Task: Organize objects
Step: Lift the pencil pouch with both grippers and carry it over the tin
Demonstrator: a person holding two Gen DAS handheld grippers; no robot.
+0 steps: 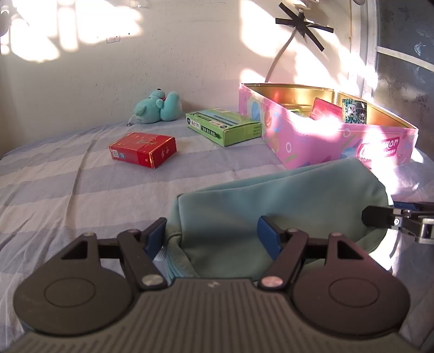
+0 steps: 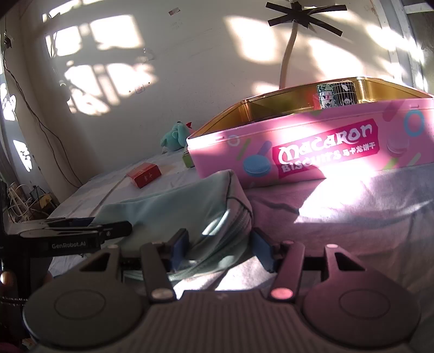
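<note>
A teal fabric pouch (image 1: 279,201) lies on the striped bedsheet in front of a pink Macaron biscuit tin (image 1: 320,135). My left gripper (image 1: 214,236) is open with its blue pads on either side of the pouch's near end. My right gripper (image 2: 219,249) is open around the pouch's other end (image 2: 190,209), and shows at the right edge of the left wrist view (image 1: 393,220). The open tin (image 2: 312,146) holds a red card and a patterned small box. A red box (image 1: 142,149), a green box (image 1: 223,126) and a teal plush toy (image 1: 158,107) lie beyond.
The bed meets a white wall behind the objects. A white cable taped to the wall (image 1: 301,24) hangs behind the tin. A tangle of wires and clutter (image 2: 24,201) sits on the floor at the far left of the right wrist view.
</note>
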